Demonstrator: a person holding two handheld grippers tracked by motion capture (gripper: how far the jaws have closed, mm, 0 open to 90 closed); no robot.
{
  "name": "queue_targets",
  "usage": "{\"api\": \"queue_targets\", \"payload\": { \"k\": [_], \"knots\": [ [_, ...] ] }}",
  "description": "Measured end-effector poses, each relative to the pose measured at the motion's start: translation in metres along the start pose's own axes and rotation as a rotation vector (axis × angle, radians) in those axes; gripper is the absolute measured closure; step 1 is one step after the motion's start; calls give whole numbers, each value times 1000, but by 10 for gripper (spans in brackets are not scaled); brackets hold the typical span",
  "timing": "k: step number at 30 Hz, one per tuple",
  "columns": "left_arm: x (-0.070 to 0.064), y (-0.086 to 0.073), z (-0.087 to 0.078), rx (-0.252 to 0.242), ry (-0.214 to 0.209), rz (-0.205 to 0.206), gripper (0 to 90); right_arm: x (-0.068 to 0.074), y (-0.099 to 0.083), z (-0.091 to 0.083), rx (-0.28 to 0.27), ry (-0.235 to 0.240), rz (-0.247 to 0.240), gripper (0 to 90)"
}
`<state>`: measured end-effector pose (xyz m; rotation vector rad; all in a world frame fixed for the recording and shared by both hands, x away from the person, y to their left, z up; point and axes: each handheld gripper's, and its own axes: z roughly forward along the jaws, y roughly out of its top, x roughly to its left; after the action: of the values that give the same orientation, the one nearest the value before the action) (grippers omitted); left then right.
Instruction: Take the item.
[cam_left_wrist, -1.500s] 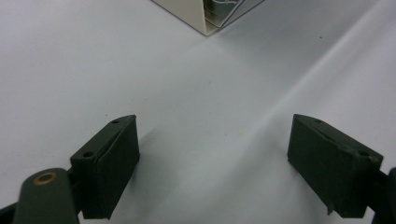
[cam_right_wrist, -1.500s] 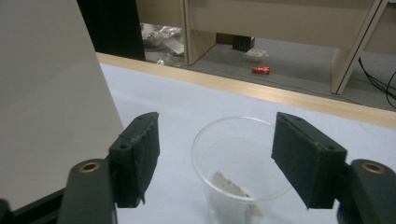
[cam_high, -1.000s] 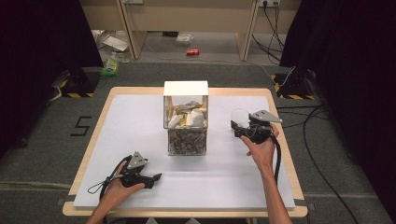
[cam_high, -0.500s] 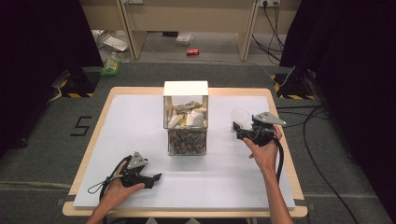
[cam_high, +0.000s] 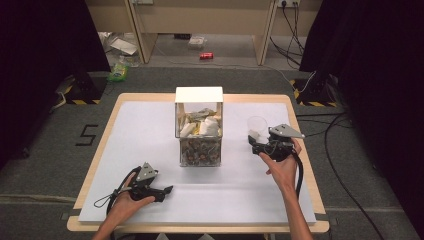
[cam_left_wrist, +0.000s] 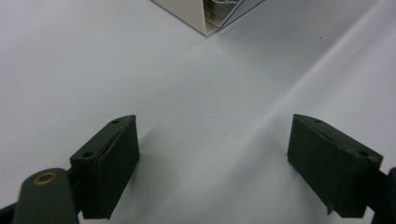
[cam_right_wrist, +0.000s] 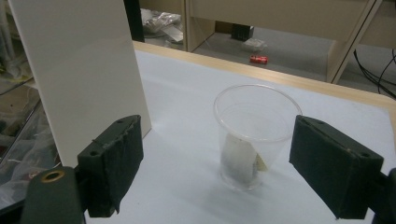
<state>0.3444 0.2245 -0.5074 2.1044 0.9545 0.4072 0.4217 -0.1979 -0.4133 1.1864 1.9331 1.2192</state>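
Left claw low over the white table near the front edge, jaws spread wide, gripping nothing. Mid-table, a clear box with a white lid, stuffed with packets. Further right, a clear plastic cup upright, small packet inside, just ahead of the right claw, jaws wide apart.

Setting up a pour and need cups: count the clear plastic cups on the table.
1. The clear plastic cup stands upright on the white table, right of the display box, just ahead of the right gripper.
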Motion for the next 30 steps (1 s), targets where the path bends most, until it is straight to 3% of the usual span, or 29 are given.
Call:
{"api": "queue_targets", "payload": {
  "k": [30],
  "knots": [
    [0, 0, 0, 0, 0, 0, 158, 20, -21, -12, 45, 55, -33, 185]
  ]
}}
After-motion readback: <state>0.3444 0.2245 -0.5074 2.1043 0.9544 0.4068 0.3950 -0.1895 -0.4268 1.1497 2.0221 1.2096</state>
